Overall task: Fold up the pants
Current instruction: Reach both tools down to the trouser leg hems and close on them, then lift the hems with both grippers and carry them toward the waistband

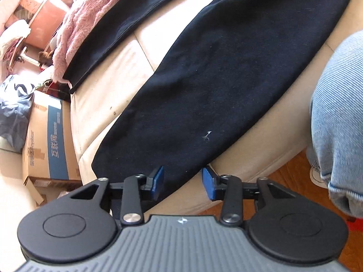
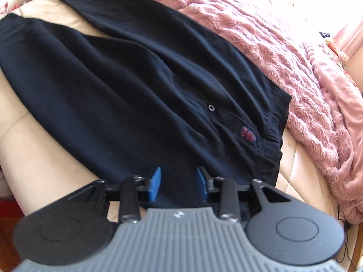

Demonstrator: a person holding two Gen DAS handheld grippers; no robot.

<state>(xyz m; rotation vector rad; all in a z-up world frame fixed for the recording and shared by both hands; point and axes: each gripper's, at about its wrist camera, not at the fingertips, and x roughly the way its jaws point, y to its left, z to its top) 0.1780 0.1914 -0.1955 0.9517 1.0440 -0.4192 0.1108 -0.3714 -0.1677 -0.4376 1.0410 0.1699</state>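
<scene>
Black pants (image 1: pixel 215 72) lie spread flat on a cream leather sofa seat (image 1: pixel 109 83). In the left wrist view both legs run away from me; my left gripper (image 1: pixel 182 182) is open, its blue pads at the hem end of the nearer leg, just above the cloth. In the right wrist view the pants (image 2: pixel 127 83) show the waistband (image 2: pixel 275 131) at the right, with a red logo (image 2: pixel 247 134) and a snap (image 2: pixel 211 108). My right gripper (image 2: pixel 179 182) is open over the near edge of the pants at the hip, with cloth between the pads.
A pink fluffy blanket (image 2: pixel 283 45) lies along the far side of the sofa, touching the pants. Cardboard boxes (image 1: pixel 48 136) and clutter stand left of the sofa. A person's denim leg (image 1: pixel 338 117) is at the right, over a wooden floor (image 1: pixel 292 181).
</scene>
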